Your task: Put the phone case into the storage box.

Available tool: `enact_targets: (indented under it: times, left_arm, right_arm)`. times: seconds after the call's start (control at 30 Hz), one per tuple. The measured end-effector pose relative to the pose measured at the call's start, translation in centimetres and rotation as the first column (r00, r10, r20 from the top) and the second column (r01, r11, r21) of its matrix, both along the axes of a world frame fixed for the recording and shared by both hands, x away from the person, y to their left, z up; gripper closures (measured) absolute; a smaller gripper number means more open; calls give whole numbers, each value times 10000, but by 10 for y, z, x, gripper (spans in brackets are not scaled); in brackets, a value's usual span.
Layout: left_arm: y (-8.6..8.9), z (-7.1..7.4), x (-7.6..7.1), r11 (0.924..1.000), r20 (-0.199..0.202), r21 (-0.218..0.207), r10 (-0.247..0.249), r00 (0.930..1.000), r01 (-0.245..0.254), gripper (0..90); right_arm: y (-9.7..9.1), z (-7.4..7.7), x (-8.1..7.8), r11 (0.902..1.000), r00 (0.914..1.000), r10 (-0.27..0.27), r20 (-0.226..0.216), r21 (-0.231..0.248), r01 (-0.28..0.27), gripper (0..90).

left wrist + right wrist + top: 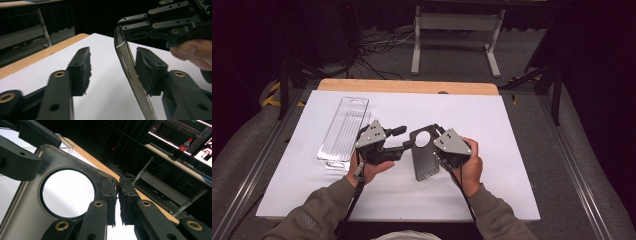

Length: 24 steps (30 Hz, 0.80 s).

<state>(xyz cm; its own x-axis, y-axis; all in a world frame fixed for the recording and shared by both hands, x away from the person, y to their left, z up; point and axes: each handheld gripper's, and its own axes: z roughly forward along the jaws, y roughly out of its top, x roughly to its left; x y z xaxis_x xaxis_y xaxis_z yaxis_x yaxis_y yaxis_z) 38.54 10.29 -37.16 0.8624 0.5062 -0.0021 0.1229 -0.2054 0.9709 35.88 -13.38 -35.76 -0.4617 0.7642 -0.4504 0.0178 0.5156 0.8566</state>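
A dark grey phone case (424,159) with a round hole near its top is held up over the white table top (512,150). My right gripper (437,131) is shut on the case's top edge; in the right gripper view its jaws (117,187) pinch the case wall (30,220) beside the hole. My left gripper (402,138) reaches in from the left. In the left gripper view the case's thin edge (127,65) stands between the jaws of the left gripper (112,53), close against the right-hand pad, with a wide gap to the other pad.
A clear plastic blister pack (344,131) lies on the table at the back left. A wooden strip (407,86) shows along the table's far edge. Beyond it are a metal stand (457,30) and cables on the floor.
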Motion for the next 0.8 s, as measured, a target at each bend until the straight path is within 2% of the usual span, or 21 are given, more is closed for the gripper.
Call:
enact_targets:
  times: [0.13,0.2,0.23,0.3,0.33,0.5,0.73,0.8]
  left_arm:
    - [-1,1,-1,9999,25,-65,-151,9999,151,577]
    - [-1,1,0,9998,25,-90,-193,9998,193,595]
    - [-1,1,0,9997,31,-117,-206,9998,207,646]
    - [0,1,1,9999,121,-40,-128,9998,129,659]
    - [0,1,0,9999,2,-76,-128,9999,128,666]
    - [2,0,1,9999,-71,-116,-80,9999,79,733]
    - [6,1,3,9997,139,-23,257,9996,-256,776]
    - [6,1,2,9995,9,-122,302,9995,-302,788]
  right_arm:
    - [2,0,-2,10000,9998,-13,218,-58,14,840]
    - [2,1,-4,10000,9995,3,307,-74,-1,838]
    - [3,1,-5,10000,9992,-58,383,-79,61,837]
    - [3,1,-5,9999,9992,-62,398,-90,65,836]
    - [3,1,-5,9999,9991,-49,427,-105,54,836]
    - [6,1,-8,9999,9980,1,630,-151,9,833]
    - [8,1,-11,9999,9974,74,719,-139,-65,828]
    - [9,1,-12,9998,9976,109,686,-164,-98,827]
